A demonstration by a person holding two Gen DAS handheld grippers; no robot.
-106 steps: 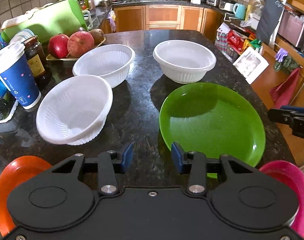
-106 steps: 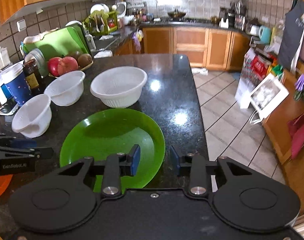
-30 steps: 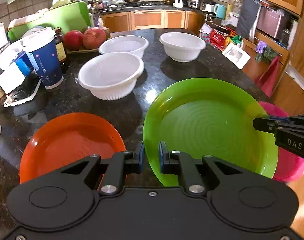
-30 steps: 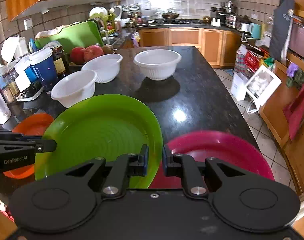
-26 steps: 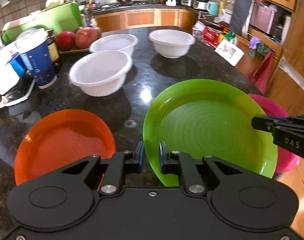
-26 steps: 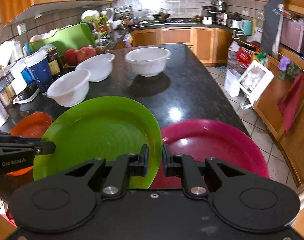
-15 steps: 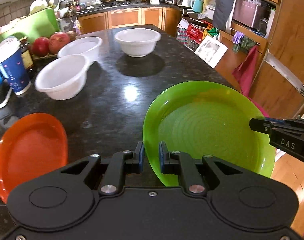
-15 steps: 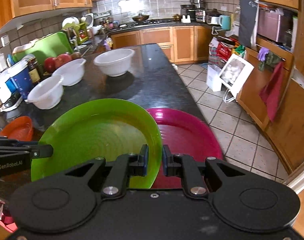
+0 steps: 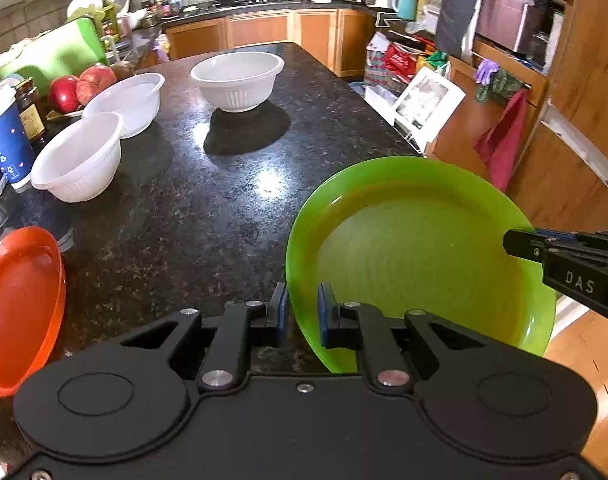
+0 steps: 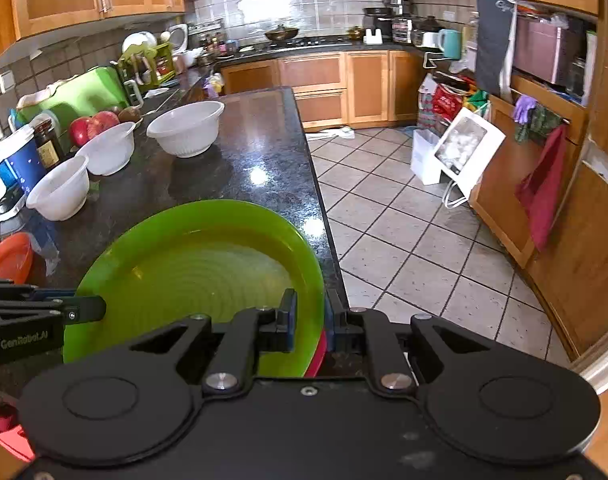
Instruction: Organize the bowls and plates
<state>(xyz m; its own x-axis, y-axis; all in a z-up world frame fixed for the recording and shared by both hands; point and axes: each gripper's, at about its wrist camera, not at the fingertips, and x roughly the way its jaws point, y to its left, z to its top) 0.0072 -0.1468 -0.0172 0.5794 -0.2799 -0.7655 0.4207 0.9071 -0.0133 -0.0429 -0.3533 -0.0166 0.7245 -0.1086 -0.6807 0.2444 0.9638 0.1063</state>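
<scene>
The left gripper had its jaws drawn narrow and clamped on the near left rim of the green plate, one blue pad on each face of the rim. The right gripper pinched the same plate at its opposite edge, its jaws equally narrow. In the left wrist view the right gripper reached in from the right side and met the plate's far rim. In the right wrist view a sliver of a pink plate showed directly beneath the green plate's edge, by the corner of the black counter; whether the two plates touched could not be told. An orange plate lay at the left edge of the counter, well apart from the green one. Three white bowls stood farther back: the nearest bowl just beside a blue paper cup, the middle bowl right behind it, and the far bowl alone toward the middle of the counter. Red apples sat behind the middle bowl.
</scene>
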